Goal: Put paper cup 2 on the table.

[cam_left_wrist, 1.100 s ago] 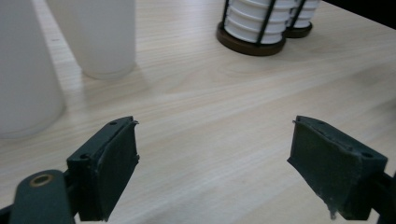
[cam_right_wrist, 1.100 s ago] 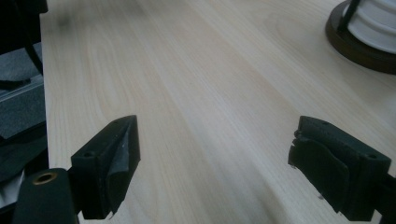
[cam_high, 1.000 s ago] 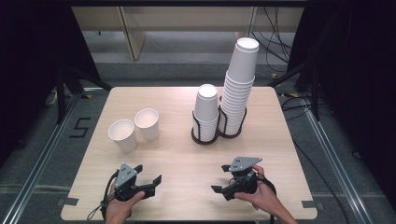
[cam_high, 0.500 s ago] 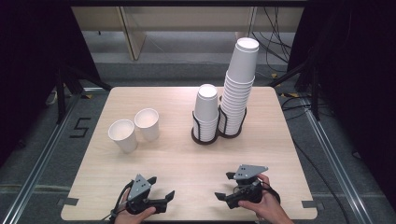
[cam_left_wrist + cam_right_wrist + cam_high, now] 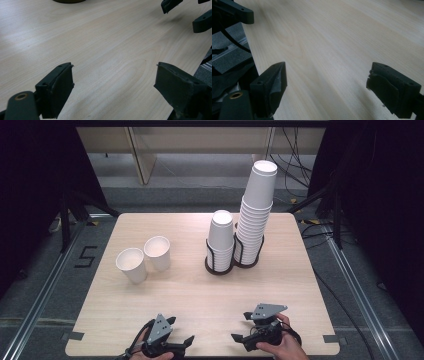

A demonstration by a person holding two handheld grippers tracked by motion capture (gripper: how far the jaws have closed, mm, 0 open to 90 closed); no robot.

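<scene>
Pale wood made up the table [image 5: 200, 290] that we saw from the high view, with both grippers low at its near edge. Our left gripper [image 5: 189, 342] sat at the bottom left, its jaws pointing toward the right gripper [image 5: 239, 329], which a hand [image 5: 280, 347] held at the bottom right with its jaws turned back toward the left one. Both pairs of jaws stood apart with nothing between them. The things nearest to us were two loose paper cups [image 5: 145, 259], standing upright and touching each other on the left half of the table, well apart from either gripper. Farther back, right of centre, a short cup stack [image 5: 221, 237] and a tall cup stack [image 5: 255, 210] stood mouth-down in a black wire holder [image 5: 220, 267].

From the left gripper view we looked along our own two black jaws, spread wide over bare wood grain and holding nothing. The tips of the right gripper [image 5: 186, 13] showed at the upper right, just above the table, and the dark foot of the holder [image 5: 68, 1] peeked in at the top edge.

From the right gripper view the jaws were likewise wide apart and gripped nothing, with only the table [image 5: 342, 45] beneath them. A jaw of the left gripper [image 5: 235, 11] crossed the upper left corner, beside the table's near edge and the grey floor [image 5: 229, 57] below it.
</scene>
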